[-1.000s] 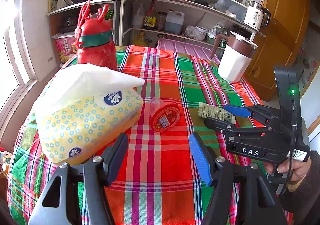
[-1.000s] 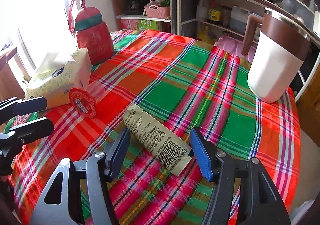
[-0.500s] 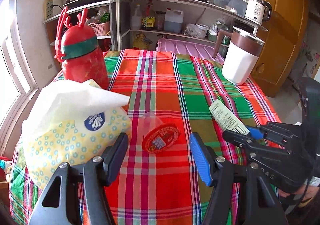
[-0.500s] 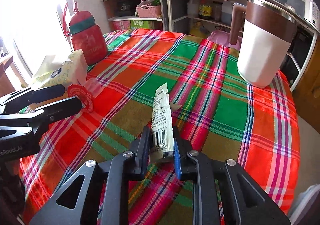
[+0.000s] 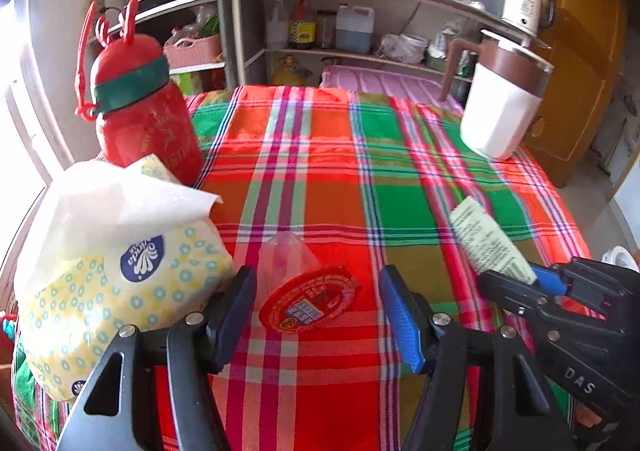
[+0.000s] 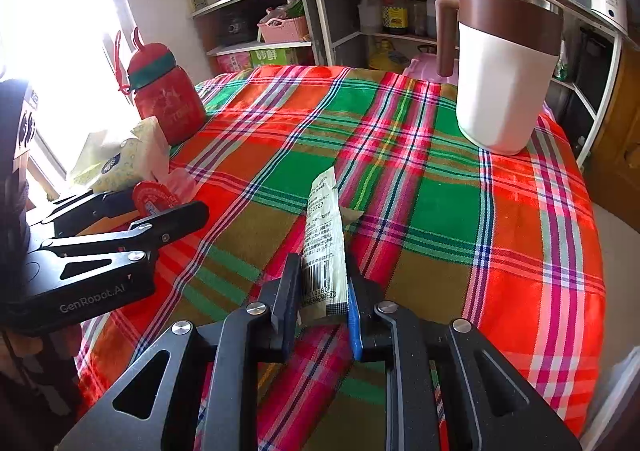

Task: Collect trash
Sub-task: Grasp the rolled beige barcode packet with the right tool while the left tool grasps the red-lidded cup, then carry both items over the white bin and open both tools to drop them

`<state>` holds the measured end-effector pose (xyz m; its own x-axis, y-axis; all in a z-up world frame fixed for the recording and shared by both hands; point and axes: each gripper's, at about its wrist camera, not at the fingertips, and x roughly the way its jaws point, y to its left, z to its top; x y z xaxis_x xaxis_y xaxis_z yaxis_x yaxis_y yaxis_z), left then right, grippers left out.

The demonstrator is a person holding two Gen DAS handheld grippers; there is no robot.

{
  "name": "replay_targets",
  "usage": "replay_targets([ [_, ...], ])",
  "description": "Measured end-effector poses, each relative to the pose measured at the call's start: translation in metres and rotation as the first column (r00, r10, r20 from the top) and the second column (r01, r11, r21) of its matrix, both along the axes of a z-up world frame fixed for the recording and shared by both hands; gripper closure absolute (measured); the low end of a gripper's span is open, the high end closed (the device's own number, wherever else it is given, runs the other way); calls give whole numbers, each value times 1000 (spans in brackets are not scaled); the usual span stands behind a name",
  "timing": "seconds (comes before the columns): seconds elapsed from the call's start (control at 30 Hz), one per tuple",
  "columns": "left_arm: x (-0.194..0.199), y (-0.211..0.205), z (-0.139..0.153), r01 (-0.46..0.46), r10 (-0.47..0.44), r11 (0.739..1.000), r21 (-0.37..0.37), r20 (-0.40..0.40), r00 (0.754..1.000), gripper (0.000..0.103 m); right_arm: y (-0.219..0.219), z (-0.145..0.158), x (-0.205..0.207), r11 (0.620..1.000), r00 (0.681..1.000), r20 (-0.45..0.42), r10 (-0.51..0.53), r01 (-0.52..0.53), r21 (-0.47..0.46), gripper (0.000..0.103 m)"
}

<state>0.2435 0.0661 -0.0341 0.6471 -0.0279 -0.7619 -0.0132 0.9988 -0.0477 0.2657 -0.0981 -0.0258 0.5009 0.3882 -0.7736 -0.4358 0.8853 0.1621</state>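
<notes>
**Two hand-held grippers, one wrapper taken, one cup waiting**

Left hand-held gripper (image 5: 318,317) hangs wide open in its own view, its fingers either side of the clear plastic jelly cup with a red foil lid (image 5: 308,297), which lies tipped on the checked red-and-green cloth surface (image 5: 332,179) beside the soft yellow tissue pack (image 5: 120,291). My read: closing on the thin, crushable cup comes next, and gently.

Right view: the right hand-held gripper (image 6: 323,299) is clamped on the flat, crinkly pale-green snack wrapper (image 6: 324,247), held edge-up above the cloth. It now needs a bin; none shows.
</notes>
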Motion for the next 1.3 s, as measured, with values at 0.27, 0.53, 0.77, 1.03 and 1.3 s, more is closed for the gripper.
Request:
replay_targets([
  [0.27,-2,-1,0,-6,6,1000,-3,17,1000,57,-2,2,-4,1000,1000,20,-5,5,7,82],
  [0.53,-14,-8,11,35,-33,999,-35,53,998,57,-10,6,-14,999,999,28,-33,32,24,82],
  [0.77,-33,-26,26,100,-95,993,-62,73,993,57,-27,18,-30,996,996,46,-76,73,55,82],
  [1.03,-57,-60,45,175,-168,983,-63,105,980,57,-56,38,-59,988,988,71,-134,128,85,82],
  [1.3,-84,-100,65,253,-244,966,-47,141,959,57,-98,56,-90,974,975,94,-203,191,125,82],
])
